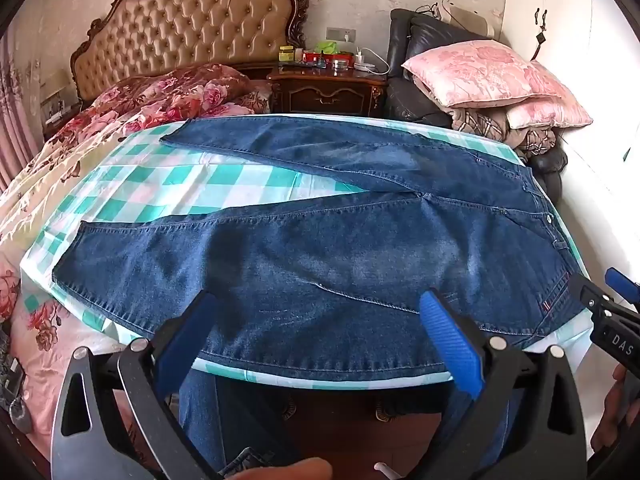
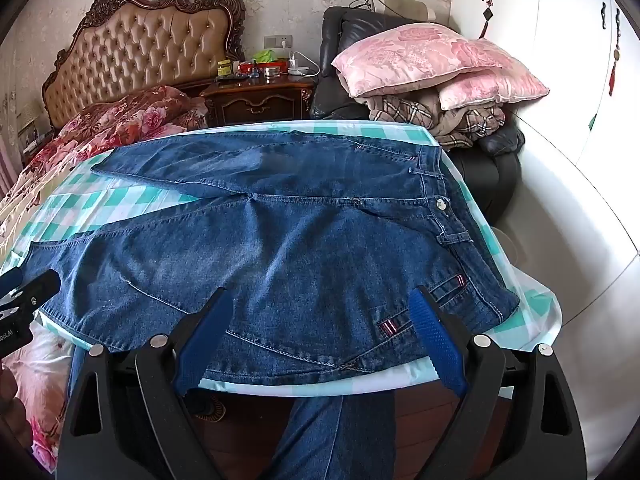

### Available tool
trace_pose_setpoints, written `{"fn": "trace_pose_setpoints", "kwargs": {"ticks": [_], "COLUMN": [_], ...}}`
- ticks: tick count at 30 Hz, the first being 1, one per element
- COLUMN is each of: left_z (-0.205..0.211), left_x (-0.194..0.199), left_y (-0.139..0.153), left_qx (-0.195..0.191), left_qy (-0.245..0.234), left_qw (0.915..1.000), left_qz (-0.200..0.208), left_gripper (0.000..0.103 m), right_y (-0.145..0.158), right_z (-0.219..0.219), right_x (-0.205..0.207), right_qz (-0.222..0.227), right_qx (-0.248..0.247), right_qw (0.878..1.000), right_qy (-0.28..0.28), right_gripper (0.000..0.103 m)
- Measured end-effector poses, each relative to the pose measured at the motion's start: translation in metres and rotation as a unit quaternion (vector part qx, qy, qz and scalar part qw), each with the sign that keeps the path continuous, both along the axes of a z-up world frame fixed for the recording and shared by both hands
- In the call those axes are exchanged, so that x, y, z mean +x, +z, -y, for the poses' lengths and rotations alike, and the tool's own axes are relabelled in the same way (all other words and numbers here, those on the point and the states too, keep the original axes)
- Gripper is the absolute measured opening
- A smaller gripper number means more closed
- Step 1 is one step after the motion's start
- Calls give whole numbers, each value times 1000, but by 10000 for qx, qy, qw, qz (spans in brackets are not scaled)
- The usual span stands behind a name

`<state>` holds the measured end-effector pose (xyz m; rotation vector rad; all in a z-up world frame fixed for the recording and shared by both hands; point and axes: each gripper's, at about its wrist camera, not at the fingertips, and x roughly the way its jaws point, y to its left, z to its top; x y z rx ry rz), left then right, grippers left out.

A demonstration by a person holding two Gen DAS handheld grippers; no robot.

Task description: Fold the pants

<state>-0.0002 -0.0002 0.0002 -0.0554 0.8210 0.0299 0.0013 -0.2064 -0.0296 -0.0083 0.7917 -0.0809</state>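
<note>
Blue denim pants (image 1: 320, 248) lie flat on a table with a green-and-white checked cloth (image 1: 168, 176), waistband to the right, both legs spread to the left in a V. My left gripper (image 1: 320, 300) is open, held over the near leg at the front edge. My right gripper (image 2: 320, 300) is open over the near hip, next to the striped pocket tabs (image 2: 388, 326). The pants (image 2: 280, 232) and cloth (image 2: 132, 204) show in the right wrist view too. Each gripper appears at the other view's edge: the right gripper (image 1: 608, 300), the left gripper (image 2: 28, 292).
A bed with a floral quilt (image 1: 132, 108) and a tufted headboard (image 1: 188, 28) lies left. A dark nightstand (image 1: 328, 88) with small items stands behind. A chair piled with pink pillows (image 2: 432, 64) sits at the back right. White wardrobe doors (image 2: 560, 60) stand right.
</note>
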Motion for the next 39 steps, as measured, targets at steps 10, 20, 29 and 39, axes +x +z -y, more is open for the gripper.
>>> {"fn": "trace_pose_setpoints", "kwargs": {"ticks": [10, 20, 29, 39], "left_z": [1, 7, 4, 6], "left_x": [0, -3, -1, 0], "left_y": [1, -2, 0, 0], "left_qx": [26, 29, 27, 34], "left_qy": [-15, -24, -45, -57], "left_qw": [10000, 10000, 10000, 10000], "left_qz": [-9, 12, -5, -14], "left_gripper": [101, 101, 101, 101], "right_y": [-1, 0, 0, 1], "right_z": [-2, 0, 0, 0], "right_x": [0, 0, 1, 1], "right_qz": [3, 11, 4, 4], "right_qx": [-35, -25, -29, -32], "right_qw": [10000, 10000, 10000, 10000], "right_qy": [-12, 1, 7, 9], "right_gripper": [86, 86, 86, 86]}}
